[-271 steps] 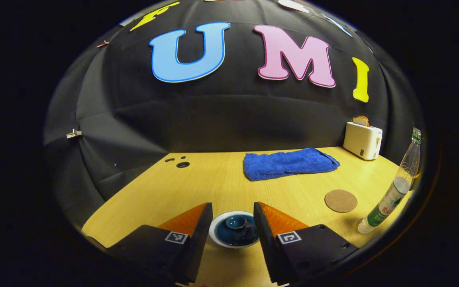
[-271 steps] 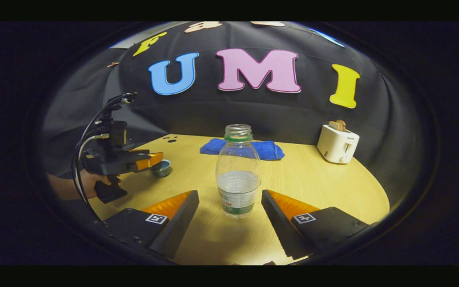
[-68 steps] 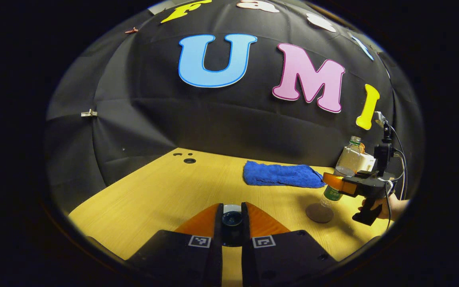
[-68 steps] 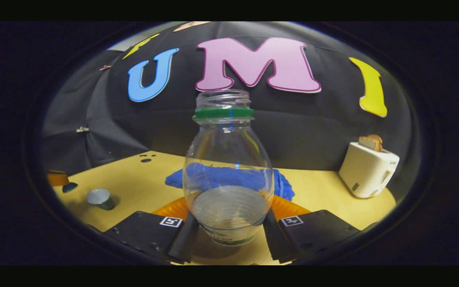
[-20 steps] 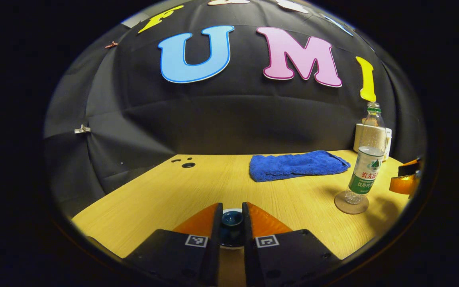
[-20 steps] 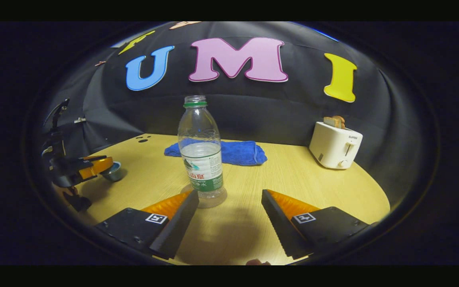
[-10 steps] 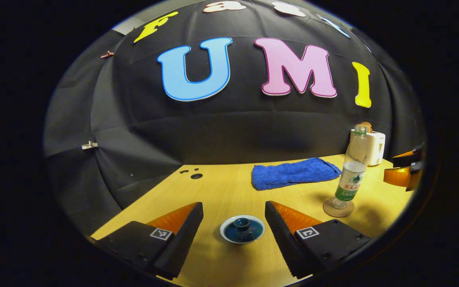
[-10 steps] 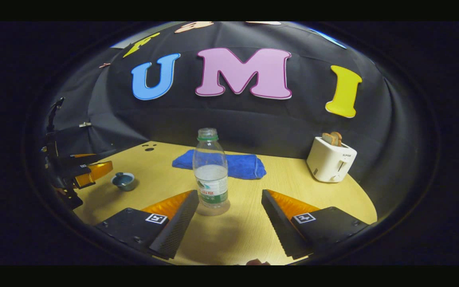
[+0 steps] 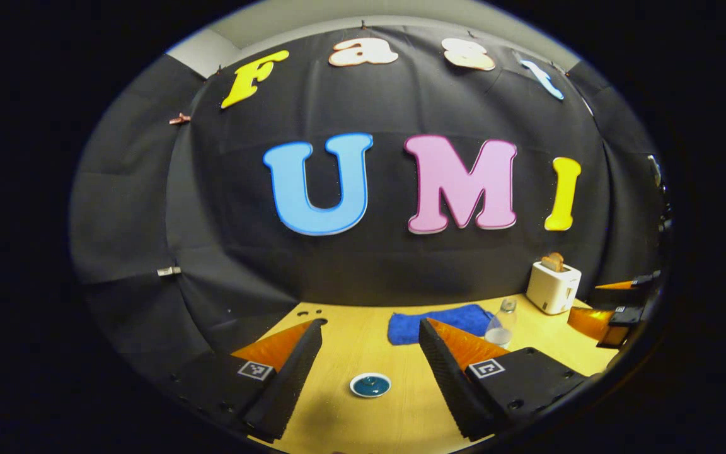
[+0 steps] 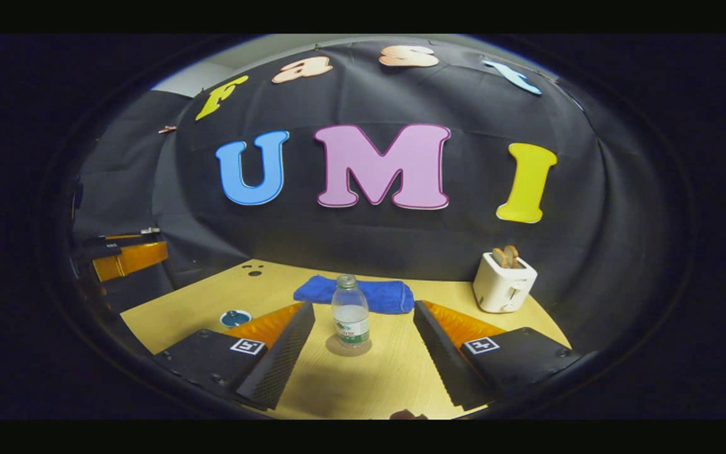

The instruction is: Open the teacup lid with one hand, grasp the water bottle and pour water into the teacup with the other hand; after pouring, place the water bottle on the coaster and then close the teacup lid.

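Wooden desk (image 10: 401, 378) below me: teacup (image 9: 370, 384) lidded at my left gripper's (image 9: 369, 369) six o'clock, bottle (image 10: 350, 318) on its coaster (image 10: 349, 346) at my right gripper's (image 10: 363, 353) twelve. Both grippers gape empty. A careless swing might topple the uncapped bottle.

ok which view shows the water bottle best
The right gripper view: the water bottle stands whole and upright on the coaster, between the open fingers. In the left gripper view, the bottle is partly hidden behind a finger.
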A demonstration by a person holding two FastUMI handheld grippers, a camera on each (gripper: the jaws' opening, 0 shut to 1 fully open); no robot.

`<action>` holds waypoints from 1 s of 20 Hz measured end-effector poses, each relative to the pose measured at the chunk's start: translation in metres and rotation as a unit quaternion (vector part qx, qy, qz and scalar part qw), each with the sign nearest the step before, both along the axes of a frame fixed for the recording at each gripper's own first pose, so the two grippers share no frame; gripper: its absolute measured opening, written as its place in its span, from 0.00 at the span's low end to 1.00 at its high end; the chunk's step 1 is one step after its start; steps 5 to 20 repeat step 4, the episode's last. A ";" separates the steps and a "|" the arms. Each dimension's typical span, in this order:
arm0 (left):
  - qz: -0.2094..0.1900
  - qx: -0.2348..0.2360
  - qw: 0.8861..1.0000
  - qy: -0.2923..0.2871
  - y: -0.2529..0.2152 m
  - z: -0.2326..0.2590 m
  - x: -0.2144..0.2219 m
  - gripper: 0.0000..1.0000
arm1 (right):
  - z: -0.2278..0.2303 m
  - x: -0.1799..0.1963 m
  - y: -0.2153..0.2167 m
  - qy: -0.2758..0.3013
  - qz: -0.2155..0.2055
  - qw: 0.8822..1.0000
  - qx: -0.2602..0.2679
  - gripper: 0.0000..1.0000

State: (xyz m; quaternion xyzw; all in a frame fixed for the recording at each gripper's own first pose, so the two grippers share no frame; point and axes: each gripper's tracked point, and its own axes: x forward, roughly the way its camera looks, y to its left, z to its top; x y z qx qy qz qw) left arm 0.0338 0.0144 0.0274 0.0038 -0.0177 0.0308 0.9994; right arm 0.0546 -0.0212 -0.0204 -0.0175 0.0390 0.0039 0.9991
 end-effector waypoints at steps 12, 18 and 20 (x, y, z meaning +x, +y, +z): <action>-0.020 -0.026 0.999 -0.029 -0.018 0.036 -0.024 0.97 | 0.028 -0.031 -0.006 -0.011 -0.018 1.000 0.001 0.98; -0.020 -0.026 0.999 -0.029 -0.018 0.036 -0.024 0.97 | 0.028 -0.031 -0.006 -0.011 -0.018 1.000 0.001 0.98; -0.020 -0.026 0.999 -0.029 -0.018 0.036 -0.024 0.97 | 0.028 -0.031 -0.006 -0.011 -0.018 1.000 0.001 0.98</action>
